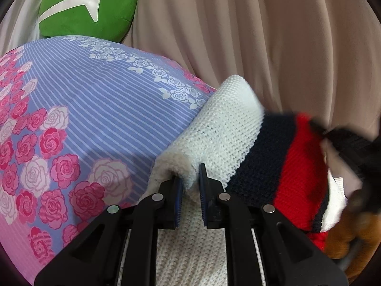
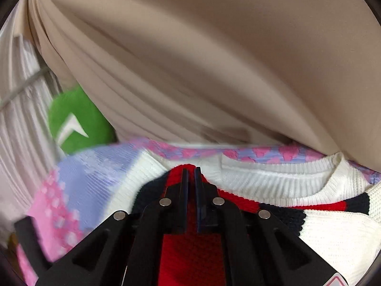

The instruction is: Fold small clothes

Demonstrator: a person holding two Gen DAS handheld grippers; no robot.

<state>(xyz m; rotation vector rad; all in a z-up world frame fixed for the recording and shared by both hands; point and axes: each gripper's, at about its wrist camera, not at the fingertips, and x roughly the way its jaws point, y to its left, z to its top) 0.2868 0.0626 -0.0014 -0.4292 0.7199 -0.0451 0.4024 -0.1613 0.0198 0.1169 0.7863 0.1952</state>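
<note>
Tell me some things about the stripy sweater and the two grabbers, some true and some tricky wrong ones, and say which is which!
1. The left gripper is pinching a white part of the sweater. True.
2. The right gripper is wide open and holds nothing. False: its fingers are nearly closed on the sweater's red stripe.
3. The sweater has white, dark navy and red stripes. True.
4. The sheet under the sweater is plain yellow. False: it is blue-striped with pink and white roses.
5. A green cushion sits at the far side of the sheet. True.
6. The curtain behind is bright blue. False: it is beige.
</note>
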